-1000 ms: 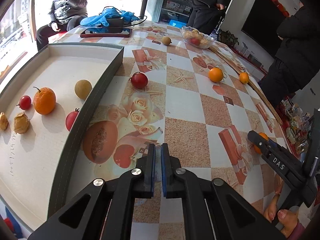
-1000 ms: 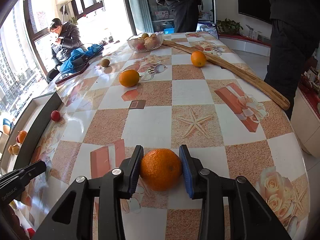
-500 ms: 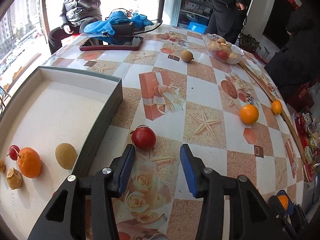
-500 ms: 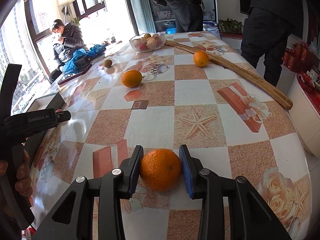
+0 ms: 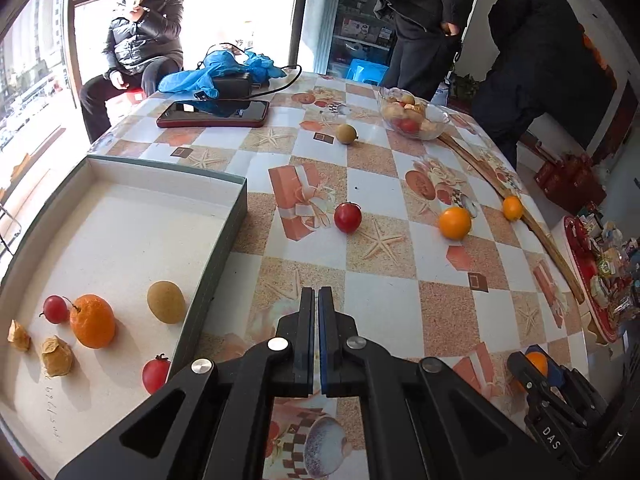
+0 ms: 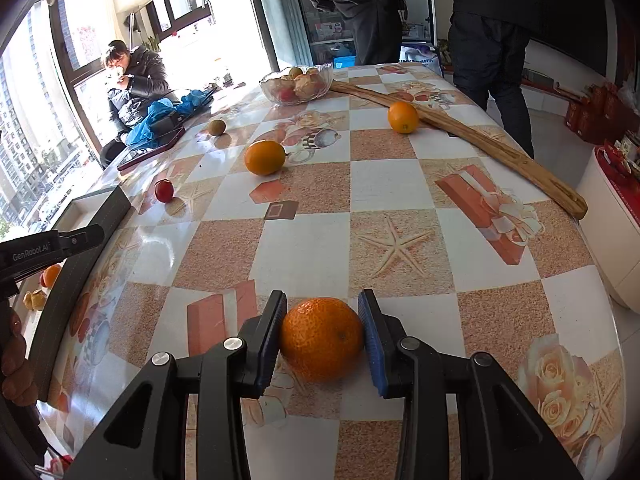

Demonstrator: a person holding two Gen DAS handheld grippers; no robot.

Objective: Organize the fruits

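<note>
Fingers of the left gripper (image 5: 319, 340) are pressed together w/ nothing between them, hanging over the table (image 5: 384, 308) just right of the tray (image 5: 224, 240). Half a sec ago they stood wide apart w/ the red tomato (image 5: 347, 217) just ahead of the gap; now the tomato lies well ahead, untouched, so that grab looks abandoned or missed (my read only). Inside the tray: a tangerine (image 5: 92, 321), a tan round fruit (image 5: 166, 302), two small red ones (image 5: 55, 309) and (image 5: 155, 373), two papery husk fruits (image 5: 57, 356). Loose on the table are a big orange (image 5: 455, 222), a small orange (image 5: 512, 207) touching the wooden stick (image 5: 556, 252), and a tan fruit (image 5: 346, 133) near the glass bowl (image 5: 434, 126).

Right wrist view: the right gripper (image 6: 322, 336) is at medium width w/ the orange (image 6: 321, 339) between both pads, same as a sec ago. It seems to rest on or just above the table; can't tell which. The tray corner (image 6: 100, 208) sits well to the left, past the left gripper.

Meaning for the task: the orange is secured and probably goes to the tray next; the tomato needs a reopened left gripper and a fresh approach.
</note>
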